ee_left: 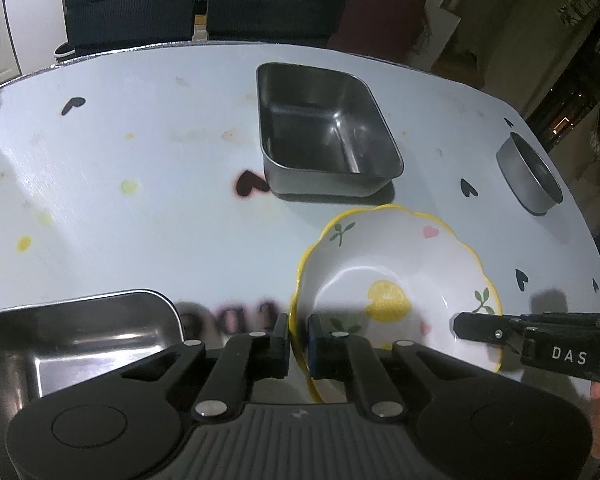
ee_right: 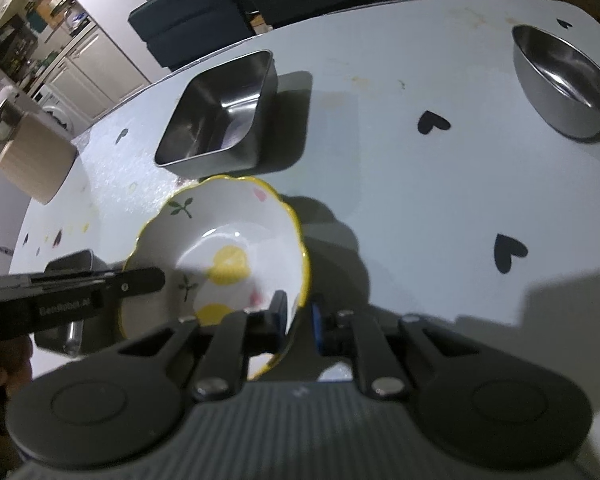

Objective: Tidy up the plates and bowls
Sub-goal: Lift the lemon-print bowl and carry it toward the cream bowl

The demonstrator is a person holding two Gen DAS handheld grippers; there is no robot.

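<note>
Gripping lemon plate [ee_left: 396,272] rim: left gripper [ee_left: 299,344], right gripper [ee_right: 300,322] jaws.

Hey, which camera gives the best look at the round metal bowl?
The right wrist view. There the round metal bowl sits at the upper right with its shiny inside and rim showing, apart from the other dishes. In the left wrist view the same bowl is small, squeezed at the right edge, its inside dark.

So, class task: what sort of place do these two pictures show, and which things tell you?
Most likely a home kitchen-dining area: a heart-patterned table set with dishes, white cabinets beside what looks like a washing machine, and upholstered seats behind.
</note>
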